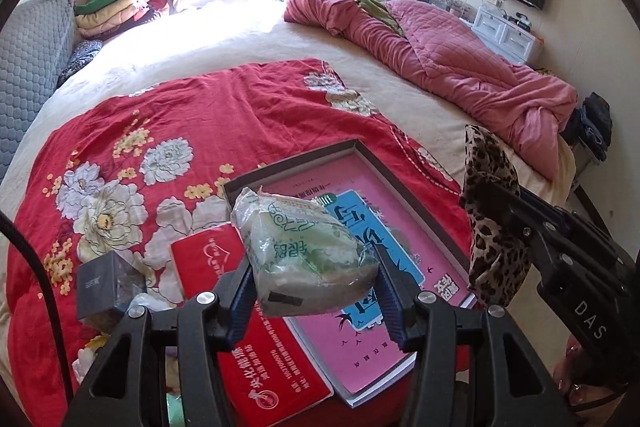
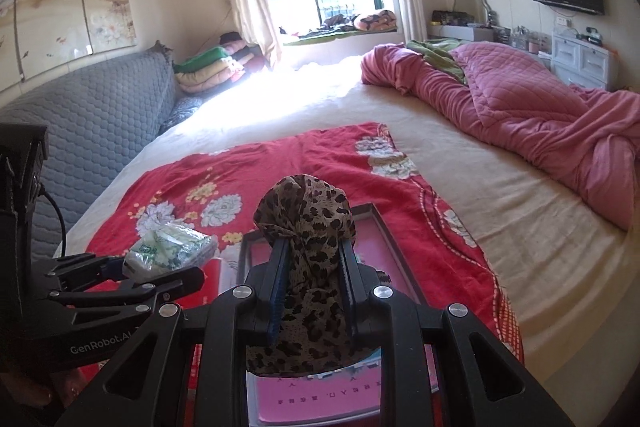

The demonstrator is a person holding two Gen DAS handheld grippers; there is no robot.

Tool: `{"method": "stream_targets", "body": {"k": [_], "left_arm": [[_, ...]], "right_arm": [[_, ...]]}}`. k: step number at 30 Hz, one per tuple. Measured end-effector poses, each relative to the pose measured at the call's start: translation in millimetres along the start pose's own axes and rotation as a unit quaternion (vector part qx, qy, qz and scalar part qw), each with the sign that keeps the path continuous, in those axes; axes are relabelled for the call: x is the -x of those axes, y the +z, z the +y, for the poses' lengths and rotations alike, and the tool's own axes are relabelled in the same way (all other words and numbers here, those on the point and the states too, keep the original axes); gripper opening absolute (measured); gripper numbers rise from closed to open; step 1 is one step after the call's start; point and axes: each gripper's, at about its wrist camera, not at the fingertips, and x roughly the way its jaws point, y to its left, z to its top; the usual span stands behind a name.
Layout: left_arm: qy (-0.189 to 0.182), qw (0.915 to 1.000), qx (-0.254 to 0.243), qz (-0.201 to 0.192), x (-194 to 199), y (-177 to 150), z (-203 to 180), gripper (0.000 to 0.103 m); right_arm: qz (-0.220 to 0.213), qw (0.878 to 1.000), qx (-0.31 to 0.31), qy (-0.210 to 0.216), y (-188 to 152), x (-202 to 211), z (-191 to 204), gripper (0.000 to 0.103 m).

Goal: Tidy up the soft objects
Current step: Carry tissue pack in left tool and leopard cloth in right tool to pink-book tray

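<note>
Leopard-print cloth (image 2: 308, 227) sits bunched between the clenched fingers of the right gripper (image 2: 312, 291), held above a pink book (image 2: 320, 399) in a grey tray (image 2: 396, 239). Left gripper (image 1: 312, 291) grasps a clear plastic tissue pack (image 1: 304, 251) over the same tray. Both hang over a red floral blanket (image 1: 220, 115) on the bed (image 1: 248, 31). Only the left wrist view shows a red booklet (image 1: 264, 367) and a dark small box (image 1: 104, 283) beside the tray; only the right wrist view shows the wall painting (image 2: 68, 3).
</note>
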Motion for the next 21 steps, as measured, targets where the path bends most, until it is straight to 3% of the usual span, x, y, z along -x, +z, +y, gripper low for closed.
{"method": "stream_targets", "body": {"k": [8, 21], "left_arm": [[-0.011, 0.9983, -0.020, 0.054, -48, -11, -24, 0.054], [-0.009, 0.9940, -0.052, 0.096, -83, -31, -44, 0.054]], "right_arm": [[0.050, 0.998, -0.025, -0.015, -24, -38, -31, 0.024], [0.132, 0.990, -0.034, -0.024, -61, -90, -56, 0.025]]}}
